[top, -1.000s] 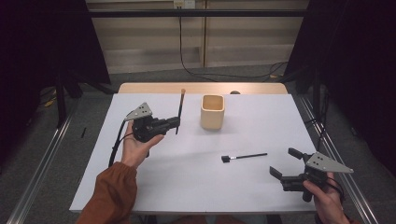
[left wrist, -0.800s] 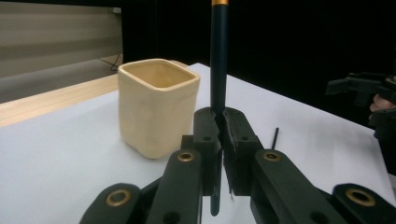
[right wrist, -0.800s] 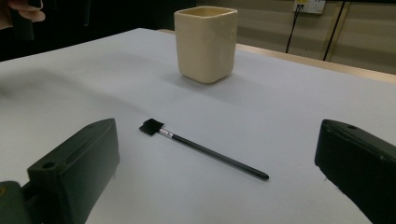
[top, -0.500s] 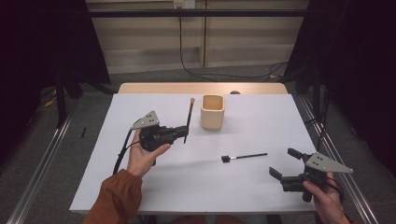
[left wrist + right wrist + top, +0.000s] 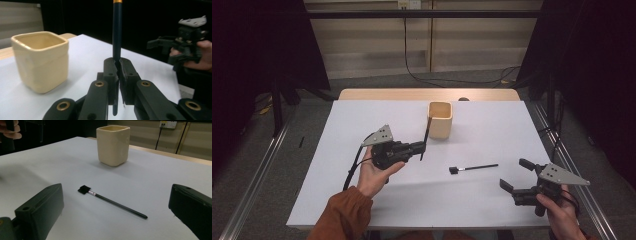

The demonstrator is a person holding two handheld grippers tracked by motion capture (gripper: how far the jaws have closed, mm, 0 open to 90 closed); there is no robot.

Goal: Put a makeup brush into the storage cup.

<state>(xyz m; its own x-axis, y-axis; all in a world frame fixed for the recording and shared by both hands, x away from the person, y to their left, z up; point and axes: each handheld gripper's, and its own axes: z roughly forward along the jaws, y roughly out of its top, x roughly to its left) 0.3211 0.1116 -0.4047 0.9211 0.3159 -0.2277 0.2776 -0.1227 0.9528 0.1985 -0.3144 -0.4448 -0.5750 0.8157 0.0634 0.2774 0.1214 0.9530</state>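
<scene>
In the high view, the left gripper point(image 5: 422, 148) sits left of centre over the white surface point(image 5: 337, 150), its jaws closed on a thin dark brush point(image 5: 427, 135) that slants up toward the cream square cup point(image 5: 440, 120) in the upper middle of the frame; a second brush point(image 5: 474, 167) lies flat just right of centre, and the right gripper point(image 5: 517, 175) rests at the lower right with its jaws spread apart and empty. In the left gripper view, the jaws pinch the dark brush point(image 5: 116, 32) upright at centre, the cup point(image 5: 41, 61) stands at left, and the right gripper point(image 5: 183, 37) shows at the upper right. In the right gripper view, the wide-open jaws frame the lying brush point(image 5: 112, 202) at centre, with the cup point(image 5: 113, 145) beyond it at the top
</scene>
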